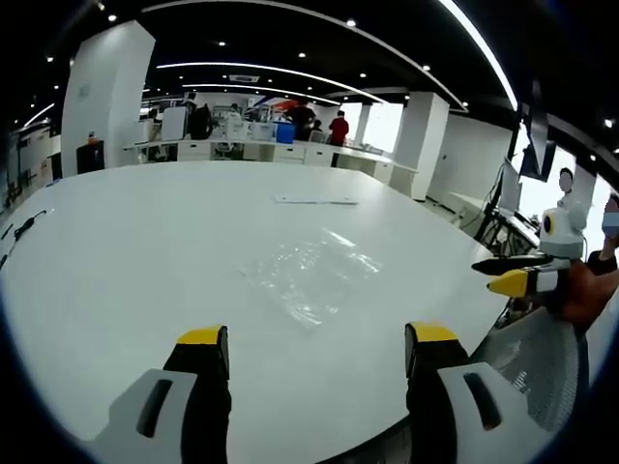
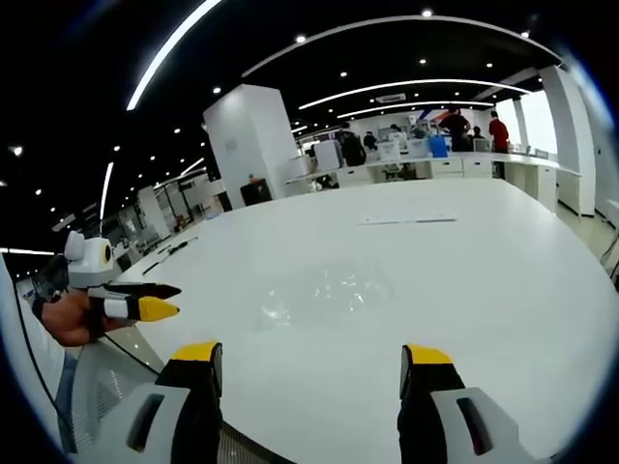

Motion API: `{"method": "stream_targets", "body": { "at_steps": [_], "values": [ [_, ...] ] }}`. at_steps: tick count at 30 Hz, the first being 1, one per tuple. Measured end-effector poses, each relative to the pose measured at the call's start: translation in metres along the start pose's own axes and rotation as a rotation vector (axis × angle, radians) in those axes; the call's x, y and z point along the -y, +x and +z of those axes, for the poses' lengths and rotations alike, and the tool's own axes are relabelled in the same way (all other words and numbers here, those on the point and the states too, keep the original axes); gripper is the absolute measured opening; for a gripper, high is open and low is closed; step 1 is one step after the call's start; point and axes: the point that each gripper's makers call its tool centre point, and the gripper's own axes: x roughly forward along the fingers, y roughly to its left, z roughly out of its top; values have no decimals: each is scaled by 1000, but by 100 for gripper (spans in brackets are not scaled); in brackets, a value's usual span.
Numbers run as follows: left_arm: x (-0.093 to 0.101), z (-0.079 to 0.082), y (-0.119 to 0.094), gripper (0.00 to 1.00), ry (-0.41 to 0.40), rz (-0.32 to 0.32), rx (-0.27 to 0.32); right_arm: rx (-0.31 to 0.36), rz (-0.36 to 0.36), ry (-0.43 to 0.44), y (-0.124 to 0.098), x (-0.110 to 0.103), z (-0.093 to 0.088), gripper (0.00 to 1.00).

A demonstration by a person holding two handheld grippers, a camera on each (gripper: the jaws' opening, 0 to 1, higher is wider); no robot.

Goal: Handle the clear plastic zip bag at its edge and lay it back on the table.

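Both tongs, left tongs (image 1: 314, 338) and right tongs (image 2: 311, 353), released, held level short of one zip bag (image 1: 309, 271) lying flat on worktop (image 1: 145, 251).

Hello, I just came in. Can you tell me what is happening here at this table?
A person holds a two-jaw gripper in each hand over a large white table. A clear plastic zip bag lies flat on it, ahead of both grippers, and nothing touches it. The left gripper and the right gripper both have their jaws open and empty, apart from the bag. Farther back lies a flat strip. So no one is gripping the bag's edge at this moment.
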Motion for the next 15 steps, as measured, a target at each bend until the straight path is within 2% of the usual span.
{"method": "stream_targets", "body": {
  "at_steps": [15],
  "values": [
    [1,0,-1,74,-2,-3,-2,-6,2,1,-1,-6,0,74]
  ]
}}
